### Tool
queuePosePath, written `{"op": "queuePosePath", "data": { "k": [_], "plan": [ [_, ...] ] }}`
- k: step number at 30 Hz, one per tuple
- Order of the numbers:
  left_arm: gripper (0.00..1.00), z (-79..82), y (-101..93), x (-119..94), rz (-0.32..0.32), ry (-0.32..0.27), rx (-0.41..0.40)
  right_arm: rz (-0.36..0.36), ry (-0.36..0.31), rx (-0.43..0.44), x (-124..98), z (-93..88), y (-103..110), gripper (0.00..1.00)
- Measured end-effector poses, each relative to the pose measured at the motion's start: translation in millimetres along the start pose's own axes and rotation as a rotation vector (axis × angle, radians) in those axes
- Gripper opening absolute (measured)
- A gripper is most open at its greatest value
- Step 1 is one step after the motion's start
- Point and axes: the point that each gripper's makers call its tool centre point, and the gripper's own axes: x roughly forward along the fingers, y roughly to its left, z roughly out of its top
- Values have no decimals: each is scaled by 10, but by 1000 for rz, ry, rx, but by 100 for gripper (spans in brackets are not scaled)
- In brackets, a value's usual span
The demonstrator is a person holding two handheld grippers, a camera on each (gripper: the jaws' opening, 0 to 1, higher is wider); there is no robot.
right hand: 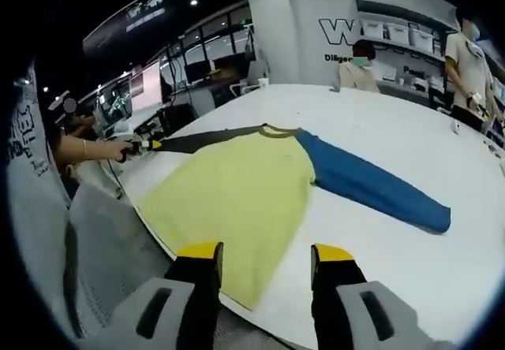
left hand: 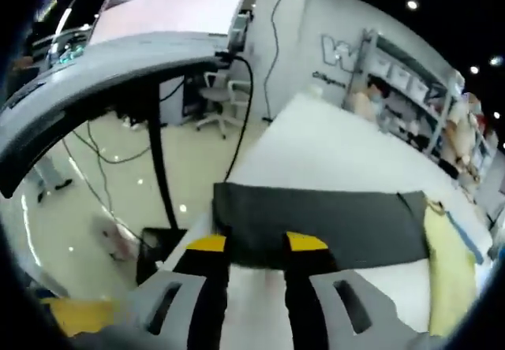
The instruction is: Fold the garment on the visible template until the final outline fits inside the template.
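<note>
Nearest the lens in the right gripper view, the right gripper (right hand: 264,255) shows its two yellow-tipped jaws spread apart with nothing between them, poised over the near hem of the garment (right hand: 237,192); that garment is a long-sleeved shirt with a pale yellow body, lying flat on the white table (right hand: 379,129) close to its near edge; its blue sleeve (right hand: 371,184) runs out to the right across the bare tabletop, and its dark grey sleeve (right hand: 209,139) stretches away to the left; at the end of that grey sleeve the left gripper (right hand: 150,144) is seen in a person's hand (right hand: 118,150), its yellow tip at the cuff; farther off, two people stand at the far side of the table beside a wall with shelving.

In the left gripper view the jaws rise from the bottom with their yellow tips against the near edge of the grey sleeve (left hand: 316,224); whether they are clenched on the cloth I cannot tell; the yellow body (left hand: 450,263) lies off to the right; beyond the table edge are a glossy floor, a black cable (left hand: 245,113) and an office chair (left hand: 221,98).
</note>
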Motion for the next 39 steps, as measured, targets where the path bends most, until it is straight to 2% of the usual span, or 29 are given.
{"op": "queuePosePath", "data": {
  "k": [1,3,6,8,9,10,12,14,17,19,20,23,27,31,32,34,37,39],
  "plan": [
    [0,29,187,73,106,5,-17,2,13,13,16,-10,25,39],
    [0,-20,222,-8,123,-5,-45,7,7,7,4,17,67,39],
    [0,-22,210,-61,133,2,-12,9,13,2,-1,12,63,39],
    [0,67,126,-132,117,-3,28,9,15,2,1,10,59,39],
    [0,115,87,-168,110,-1,91,10,14,5,6,8,52,39],
    [0,177,107,-161,110,-7,205,15,13,8,16,2,49,39],
    [0,278,-10,-193,81,-30,255,18,11,8,38,3,59,39],
    [0,338,-44,-211,81,-39,261,24,13,8,42,5,76,39],
    [0,550,-63,-154,77,-39,277,32,-3,2,48,49,109,39],
    [0,582,-19,-192,92,-26,290,30,-11,-2,34,80,132,39],
    [0,677,-35,-175,80,-41,302,29,-13,-4,26,91,141,39],
    [0,818,-25,-117,69,-49,306,24,-24,3,8,105,141,38],
    [0,1010,-122,-106,54,-55,328,18,-33,16,-1,85,125,39],
    [0,1085,-168,-46,46,-59,324,14,-39,25,-15,78,120,39],
    [0,1170,-266,-64,28,-66,315,7,-44,31,-18,55,97,39],
    [0,1208,-317,-73,20,-73,315,4,-45,37,-13,20,51,41],
    [0,1367,-419,-30,-22,-101,297,3,-55,58,-23,-17,17,44],
    [0,1457,-592,-69,-69,-125,246,1,-57,62,-27,-38,-2,44]
  ]
}}
